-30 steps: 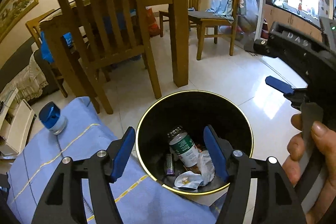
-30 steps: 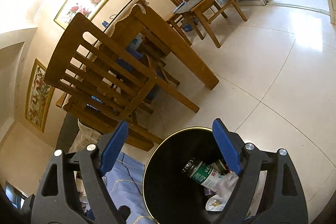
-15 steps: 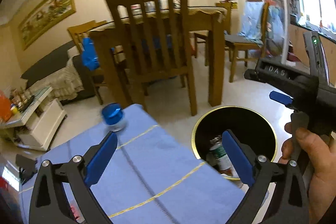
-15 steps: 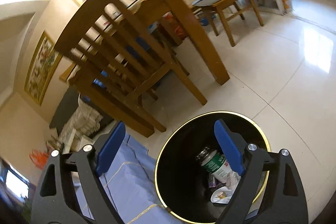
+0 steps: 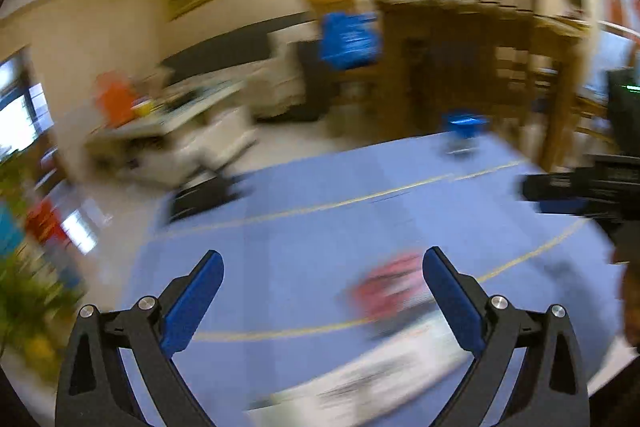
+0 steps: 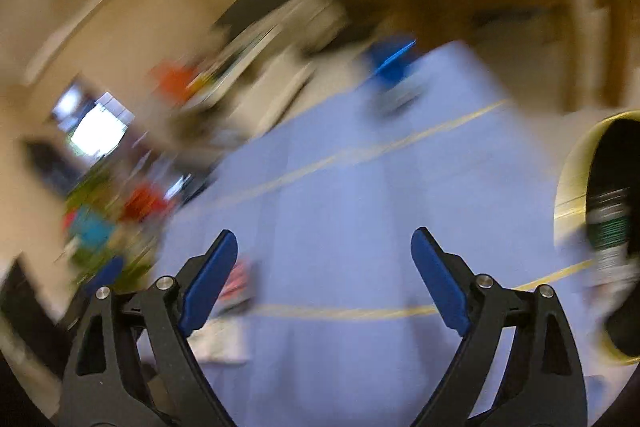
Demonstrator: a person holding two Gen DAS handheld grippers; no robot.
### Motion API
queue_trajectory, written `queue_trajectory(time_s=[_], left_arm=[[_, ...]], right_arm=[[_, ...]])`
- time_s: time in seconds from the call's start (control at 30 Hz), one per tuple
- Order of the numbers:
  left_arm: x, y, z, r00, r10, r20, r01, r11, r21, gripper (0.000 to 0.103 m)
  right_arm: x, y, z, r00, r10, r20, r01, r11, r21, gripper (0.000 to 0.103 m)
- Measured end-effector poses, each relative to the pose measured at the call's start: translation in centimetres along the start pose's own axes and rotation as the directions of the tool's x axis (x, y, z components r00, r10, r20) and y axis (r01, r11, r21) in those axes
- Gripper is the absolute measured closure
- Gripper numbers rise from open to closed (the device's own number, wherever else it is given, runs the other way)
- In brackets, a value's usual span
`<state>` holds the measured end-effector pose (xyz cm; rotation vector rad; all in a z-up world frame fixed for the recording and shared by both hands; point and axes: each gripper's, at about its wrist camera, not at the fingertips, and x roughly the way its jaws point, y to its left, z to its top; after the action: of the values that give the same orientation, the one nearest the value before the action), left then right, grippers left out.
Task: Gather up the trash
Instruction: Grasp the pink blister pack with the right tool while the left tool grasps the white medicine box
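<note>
1. A red-and-white wrapper (image 5: 394, 293), heavily blurred, lies on the blue cloth (image 5: 320, 235), on the cloth's near part; what kind of packet it is cannot be told.
2. A blue-capped jar (image 5: 462, 131) stands at the cloth's far edge, well apart from the wrapper; broad bare cloth lies between them.
3. The bin (image 6: 600, 227), black inside with a gold rim, sits just past the cloth's right edge and holds a green-labelled bottle (image 6: 610, 223).
4. The left gripper (image 5: 324, 291) is spread wide and empty; the wrapper lies between its tips, nearer the right pad, contact unclear.
5. The right gripper (image 6: 324, 267) gapes wide over bare cloth, gripping nothing.
</note>
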<state>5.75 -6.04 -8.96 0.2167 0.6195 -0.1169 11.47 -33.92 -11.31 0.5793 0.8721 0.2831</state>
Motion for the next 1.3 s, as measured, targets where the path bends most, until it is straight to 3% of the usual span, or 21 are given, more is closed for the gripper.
queue_trajectory(time_s=[0.13,0.23,0.33,0.37,0.43,0.5,0.6,0.7,0.8,0.83,0.87,0.9,0.93,1.0,1.03,1.07,1.13,1.17,1.2,1.27,1.3], left_arm=[[0.4,7.0,-1.9,0.995,0.082,-0.053,-0.087,0.992,-0.095,0.007],[0.3,9.8,-3.0,0.992,0.11,-0.068,-0.119,0.984,-0.13,0.007],[0.3,10.4,-3.9,0.993,0.085,-0.085,-0.097,0.985,-0.145,0.007],[0.3,10.4,-4.1,0.993,0.076,-0.089,-0.089,0.986,-0.143,0.007],[0.2,9.7,-4.6,0.995,0.05,-0.087,-0.061,0.99,-0.126,0.007],[0.3,9.2,-4.6,0.997,0.002,-0.075,-0.01,0.993,-0.114,0.007],[-0.6,8.0,-4.6,0.993,-0.112,-0.038,0.108,0.991,-0.082,0.007],[-1.4,5.9,-4.5,0.973,-0.227,-0.032,0.227,0.974,0.005,0.007],[-1.5,2.6,-4.2,0.947,-0.313,-0.064,0.32,0.928,0.193,0.007],[-1.5,1.6,-4.2,0.952,-0.3,-0.059,0.305,0.917,0.258,0.007],[-1.2,1.0,-4.0,0.945,-0.318,-0.071,0.324,0.899,0.296,0.007],[-1.0,0.5,-3.9,0.921,-0.375,-0.107,0.389,0.864,0.319,0.007],[-0.4,-0.1,-3.7,0.88,-0.447,-0.158,0.474,0.812,0.34,0.007],[0.4,-1.2,-3.7,0.873,-0.451,-0.186,0.487,0.78,0.394,0.007],[1.0,-2.1,-3.9,0.863,-0.456,-0.219,0.505,0.746,0.435,0.007],[1.5,-2.8,-4.2,0.865,-0.444,-0.236,0.501,0.73,0.465,0.007],[2.2,-4.0,-5.0,0.843,-0.449,-0.296,0.537,0.68,0.499,0.009],[2.5,-4.4,-5.4,0.83,-0.455,-0.322,0.557,0.655,0.511,0.011],[2.7,-4.8,-5.8,0.828,-0.447,-0.338,0.56,0.641,0.525,0.013],[2.7,-4.4,-5.6,0.801,-0.478,-0.36,0.598,0.621,0.507,0.023],[2.9,-4.2,-5.4,0.779,-0.498,-0.381,0.627,0.615,0.479,0.041]], right_arm=[[4.9,5.2,-1.5,0.992,0.032,-0.125,-0.046,0.993,-0.109,0.016],[8.2,6.7,-2.6,0.97,0.07,-0.232,-0.087,0.994,-0.065,0.017],[10.2,7.0,-3.6,0.949,0.131,-0.287,-0.13,0.991,0.023,0.028],[10.8,7.2,-3.8,0.943,0.146,-0.3,-0.141,0.989,0.037,0.038],[12.3,7.8,-3.9,0.936,0.15,-0.319,-0.143,0.989,0.047,0.054],[13.1,8.2,-4.0,0.933,0.157,-0.324,-0.148,0.988,0.053,0.083],[12.7,9.3,-4.0,0.943,0.162,-0.291,-0.162,0.986,0.023,0.094],[10.3,9.8,-3.3,0.958,0.172,-0.229,-0.183,0.983,-0.027,0.098],[8.5,9.3,-2.6,0.967,0.176,-0.184,-0.184,0.982,-0.028,0.099],[8.1,8.9,-2.5,0.969,0.174,-0.177,-0.181,0.983,-0.023,0.099],[7.8,8.7,-2.3,0.971,0.164,-0.175,-0.17,0.985,-0.023,0.1],[7.5,8.5,-2.2,0.974,0.15,-0.17,-0.157,0.987,-0.028,0.1],[7.1,8.3,-2.2,0.976,0.136,-0.169,-0.144,0.989,-0.035,0.1],[6.3,8.0,-2.3,0.98,0.12,-0.159,-0.128,0.991,-0.045,0.1],[6.0,7.9,-2.2,0.982,0.115,-0.149,-0.124,0.991,-0.048,0.1],[5.3,7.8,-2.1,0.985,0.111,-0.13,-0.119,0.992,-0.051,0.1],[4.2,7.1,-1.8,0.988,0.111,-0.106,-0.117,0.992,-0.048,0.1],[3.5,6.7,-1.6,0.99,0.107,-0.086,-0.111,0.993,-0.041,0.1],[3.0,6.3,-1.4,0.992,0.104,-0.075,-0.107,0.994,-0.036,0.1],[2.1,5.5,-1.1,0.993,0.102,-0.055,-0.104,0.994,-0.026,0.1],[1.8,5.3,-1.0,0.994,0.1,-0.049,-0.102,0.995,-0.024,0.1]])
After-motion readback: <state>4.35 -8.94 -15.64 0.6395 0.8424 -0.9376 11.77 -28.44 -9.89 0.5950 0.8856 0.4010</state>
